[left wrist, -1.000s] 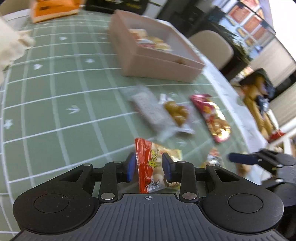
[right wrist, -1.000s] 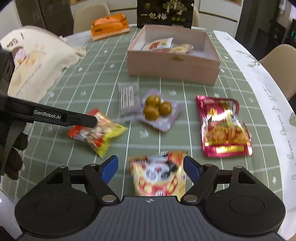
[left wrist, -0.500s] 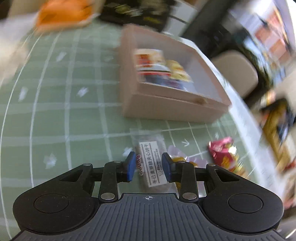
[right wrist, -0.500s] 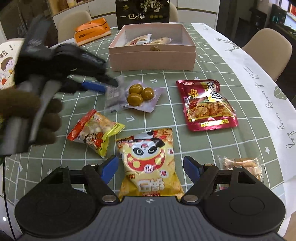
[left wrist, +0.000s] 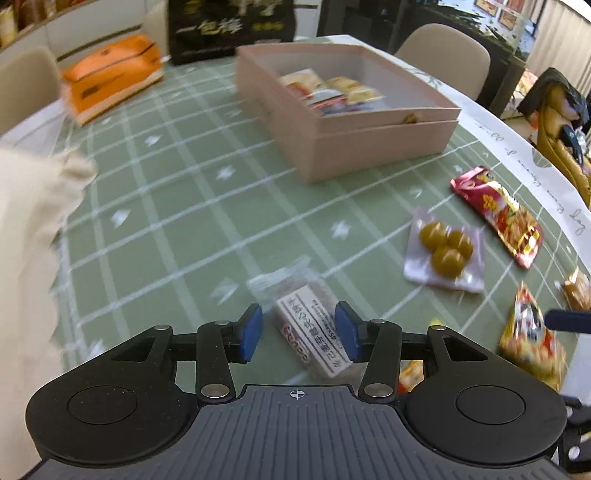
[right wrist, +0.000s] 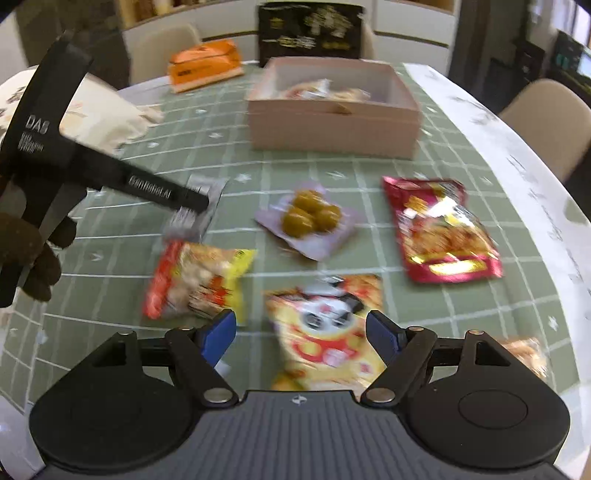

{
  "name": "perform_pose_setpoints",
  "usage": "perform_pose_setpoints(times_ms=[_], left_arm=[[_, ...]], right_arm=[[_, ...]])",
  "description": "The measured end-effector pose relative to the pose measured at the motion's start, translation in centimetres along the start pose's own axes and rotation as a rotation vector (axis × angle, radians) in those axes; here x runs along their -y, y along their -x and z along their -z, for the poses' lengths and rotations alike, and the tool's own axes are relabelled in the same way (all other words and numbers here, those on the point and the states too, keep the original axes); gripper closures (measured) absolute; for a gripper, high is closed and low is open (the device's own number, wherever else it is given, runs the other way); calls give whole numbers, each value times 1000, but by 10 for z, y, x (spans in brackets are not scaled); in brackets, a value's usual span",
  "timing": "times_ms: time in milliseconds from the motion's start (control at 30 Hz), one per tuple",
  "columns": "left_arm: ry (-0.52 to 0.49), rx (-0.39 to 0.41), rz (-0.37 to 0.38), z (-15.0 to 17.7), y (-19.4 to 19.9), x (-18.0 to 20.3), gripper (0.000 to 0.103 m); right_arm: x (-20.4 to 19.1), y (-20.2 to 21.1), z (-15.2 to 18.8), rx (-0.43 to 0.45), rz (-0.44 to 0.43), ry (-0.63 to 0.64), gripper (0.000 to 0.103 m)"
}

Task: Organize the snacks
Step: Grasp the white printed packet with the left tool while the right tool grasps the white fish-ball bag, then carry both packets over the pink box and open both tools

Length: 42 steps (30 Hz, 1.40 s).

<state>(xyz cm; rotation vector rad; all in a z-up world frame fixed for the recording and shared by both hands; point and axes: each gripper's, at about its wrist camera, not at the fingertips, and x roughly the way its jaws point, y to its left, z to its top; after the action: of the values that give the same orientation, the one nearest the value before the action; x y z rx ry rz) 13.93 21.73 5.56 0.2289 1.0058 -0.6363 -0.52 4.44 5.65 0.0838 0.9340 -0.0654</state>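
Observation:
My left gripper [left wrist: 299, 332] points down at a clear-wrapped bar with a white label [left wrist: 314, 332] on the green tablecloth. Its jaws are opening, and the bar lies between the blue pads with a gap on each side. In the right wrist view the left gripper [right wrist: 199, 202] hovers over that bar [right wrist: 195, 212]. My right gripper [right wrist: 301, 334] stands open above a yellow panda packet [right wrist: 325, 332], not touching it. The pink box [left wrist: 369, 140] [right wrist: 332, 125] holds a few packets.
On the cloth lie a plum packet [right wrist: 310, 218], a red pouch [right wrist: 443, 229] and a red-yellow packet [right wrist: 199, 280]. A cream bag [left wrist: 26, 258] lies left; an orange box [left wrist: 110, 77] and a black box [left wrist: 229, 26] stand behind. A gloved hand [right wrist: 26, 251] holds the left gripper.
The left gripper left the red-yellow packet, moved over the labelled bar, and its jaws spread wider. The bar now lies farther left of the plum packet. The right gripper stayed open.

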Motion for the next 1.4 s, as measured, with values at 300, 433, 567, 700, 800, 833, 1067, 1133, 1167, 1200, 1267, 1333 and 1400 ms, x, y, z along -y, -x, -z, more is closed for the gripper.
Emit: perform_pose_setpoints(times_ms=[300, 433, 567, 700, 800, 833, 1067, 1133, 1167, 1200, 1267, 1333, 1400], left_arm=[[91, 14, 54, 30, 25, -33, 55], [115, 8, 81, 34, 26, -29, 56], [92, 33, 100, 23, 14, -7, 55], [28, 78, 90, 10, -3, 22, 55], [-59, 88, 79, 12, -6, 41, 54], [-88, 85, 76, 16, -4, 43, 56], [-146, 34, 46, 51, 23, 29, 57], [-126, 21, 61, 56, 28, 23, 57], [-115, 19, 66, 57, 30, 23, 56], [-108, 19, 70, 57, 30, 23, 56], [-99, 23, 69, 58, 31, 24, 56], [-107, 22, 69, 57, 30, 27, 56], [-134, 22, 63, 57, 29, 33, 56]], right_arm=[[-59, -39, -23, -48, -109, 102, 24], [-70, -47, -17, -80, -67, 159, 23], [-51, -34, 1, -56, -18, 182, 23], [-28, -22, 11, -26, 121, 172, 23], [-12, -17, 11, -37, 170, 118, 24], [-7, -13, 11, -32, 156, 85, 24], [-2, -5, -10, 4, -75, -154, 24], [-10, -16, -19, -1, -84, -172, 24], [-14, -23, -23, -8, -83, -172, 24], [-17, -30, -26, -17, -77, -165, 24], [-25, -44, -29, -43, -51, -141, 30], [-33, -52, -30, -62, -12, -96, 46], [-36, -51, -32, -70, 9, -55, 50]])
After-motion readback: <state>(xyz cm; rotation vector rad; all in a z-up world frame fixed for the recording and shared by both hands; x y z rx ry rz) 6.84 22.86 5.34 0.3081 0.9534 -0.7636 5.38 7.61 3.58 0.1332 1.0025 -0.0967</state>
